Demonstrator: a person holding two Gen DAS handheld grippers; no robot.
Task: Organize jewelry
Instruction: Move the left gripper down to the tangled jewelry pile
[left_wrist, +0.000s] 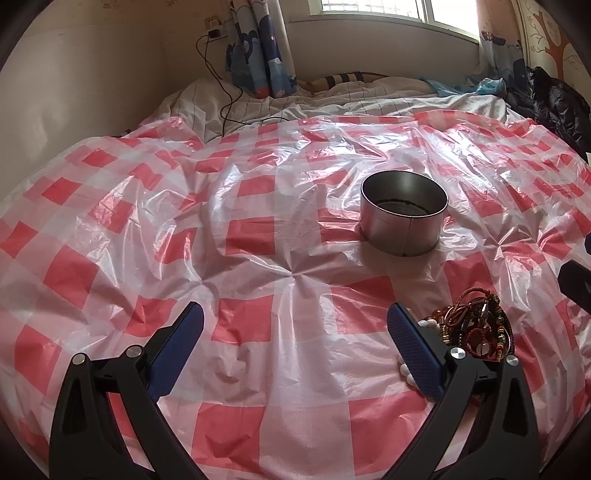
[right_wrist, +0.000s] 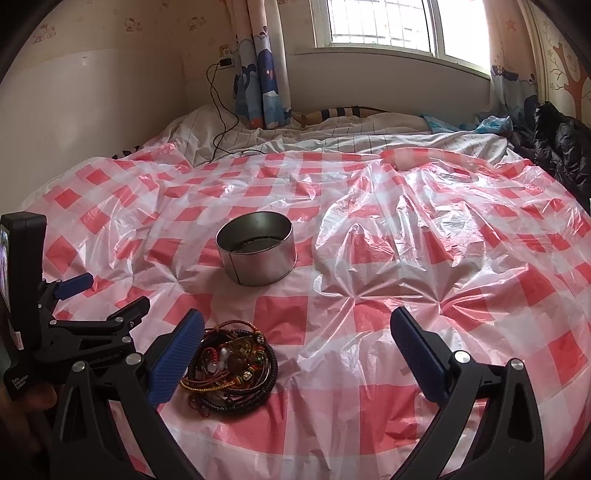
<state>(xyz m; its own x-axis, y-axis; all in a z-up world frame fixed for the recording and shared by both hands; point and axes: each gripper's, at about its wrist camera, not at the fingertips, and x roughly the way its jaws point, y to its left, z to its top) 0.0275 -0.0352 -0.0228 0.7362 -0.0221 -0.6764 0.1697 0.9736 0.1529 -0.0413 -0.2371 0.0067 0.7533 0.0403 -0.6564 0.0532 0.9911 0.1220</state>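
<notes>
Two hand-held grippers are hovering over a bed covered by one red-and-white checked plastic sheet (right_wrist: 369, 236). The left hand-held gripper (left_wrist: 295, 332) is standing released, its two blue-padded fingers spread wide with nothing between them; it is also showing at the left edge of the right wrist view (right_wrist: 96, 295). The right hand-held gripper (right_wrist: 297, 339) is likewise standing released and holding nothing.

One round metal tin (right_wrist: 256, 253) is sitting upright and uncovered near the middle of the sheet, with something dark lying on its bottom. One tangled pile of jewelry (right_wrist: 231, 369) is lying on the sheet nearer the cameras than the tin and well apart from it: corded bracelets, dark beaded strands, and a few white beads; the separate pieces cannot be counted. The pile is lying just beside the right gripper's left finger (right_wrist: 177, 354) and partly behind the left gripper's right finger (left_wrist: 413, 350).

Bare sheet is stretching wide to the right of the tin and between both pairs of fingers. At the far edge, one striped quilt (right_wrist: 332, 140) is bunching below the window.
</notes>
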